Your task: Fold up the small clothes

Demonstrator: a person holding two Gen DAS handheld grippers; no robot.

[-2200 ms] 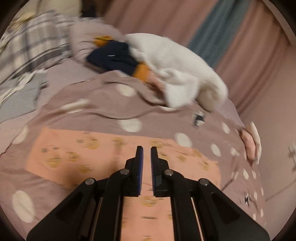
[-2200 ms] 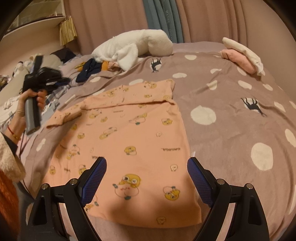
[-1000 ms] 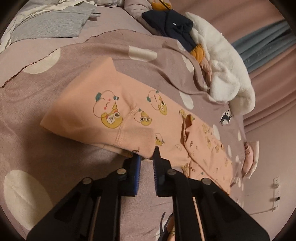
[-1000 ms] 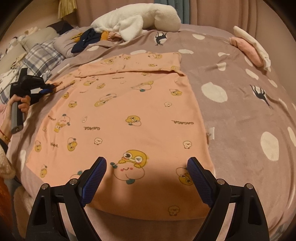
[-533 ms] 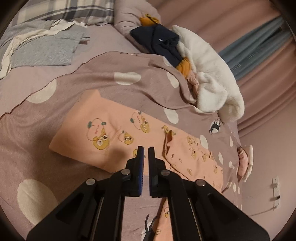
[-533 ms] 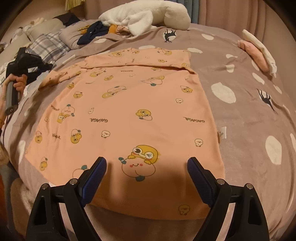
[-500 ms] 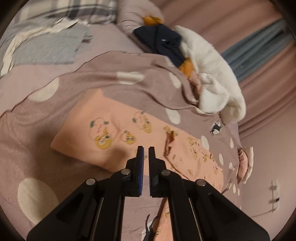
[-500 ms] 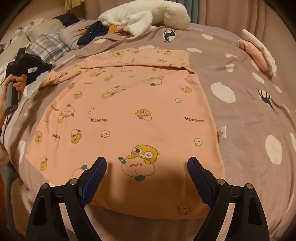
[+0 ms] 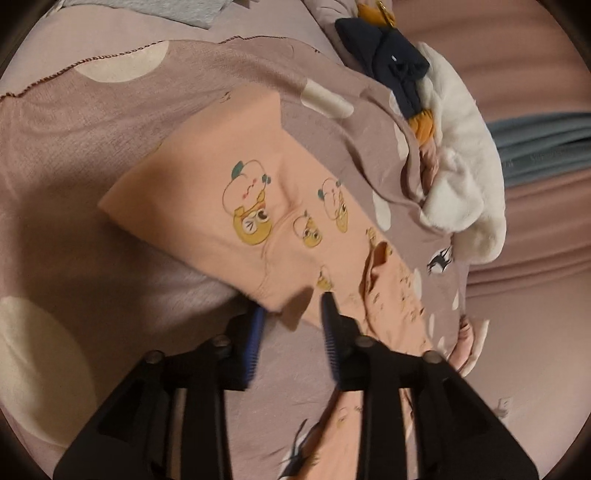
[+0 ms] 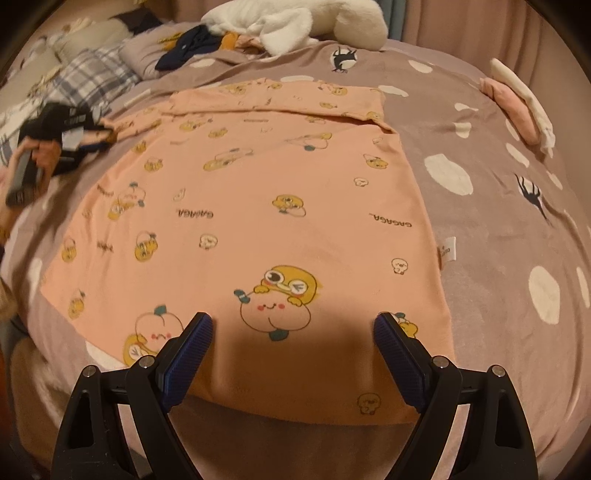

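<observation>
You are working over a peach cartoon-print shirt (image 10: 266, 192) that is lying flat, spread across the dotted mauve blanket (image 10: 487, 236), with its hem nearest your right gripper (image 10: 293, 332). That gripper is hovering just above the hem with its blue pads (image 10: 188, 347) standing wide apart, gripping nothing; only the shirt's fabric is showing between them.

Your left gripper (image 9: 291, 314) is sitting at the shirt's sleeve (image 9: 221, 206), which is lying out on the blanket at the shirt's far left side. Its jaws are opening at this moment: the sleeve's cuff edge is lying between the blue pads (image 9: 253, 343), and a gap is showing on either side, so the pads are not pressing on it. In the right wrist view your hand (image 10: 40, 155) is wrapping the left gripper's handle beside that sleeve.

Beyond the shirt's collar end, a white fleece garment (image 10: 295, 18) and a navy garment (image 10: 188, 46) are piled together. A folded pink-and-white item (image 10: 517, 103) is resting on the blanket well apart from the shirt's right edge.
</observation>
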